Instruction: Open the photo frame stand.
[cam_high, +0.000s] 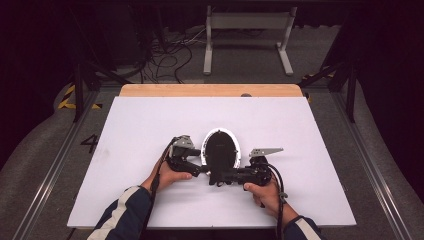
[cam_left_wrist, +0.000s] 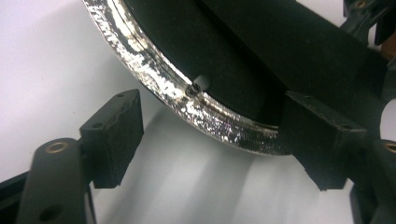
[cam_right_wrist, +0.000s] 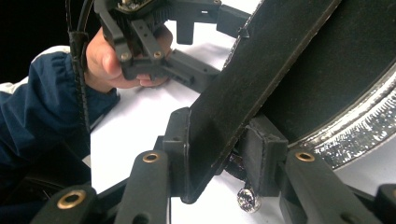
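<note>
We start with the white table (cam_high: 150, 125), its wooden strip at the far edge, which gives a flat, bare surface for the work. Near its middle, toward the person's side, sits the one object: a round black mirror-like disc (cam_high: 220, 150) with a silvery rim, standing tilted rather than lying flat, apparently propped on a flat black stand panel (cam_right_wrist: 261, 70) at its back. We hedge here: from the high view the disc reads only as a dark oval with a pale edge, so what it is exactly we cannot say for sure.

The person's left hand (cam_high: 172, 176) and right hand (cam_high: 262, 192) come in close together, one on each side of the disc's near edge, most likely so that one side can steady it while the other works on the stand.

The right gripper (cam_right_wrist: 219, 154) has its jaws drawn narrow onto the lower end of the stand panel, pinching it from both faces; that grip probably serves to hold or swing the support. The left gripper (cam_left_wrist: 210, 135) stands with its jaws spread wide, one pad free over the table and the other close against the rim (cam_left_wrist: 154, 70), not clamping anything we can see.

Smallest, a shiny screw or stud (cam_right_wrist: 246, 198) hangs just below the panel's pinched end, perhaps its hinge fastening.
</note>
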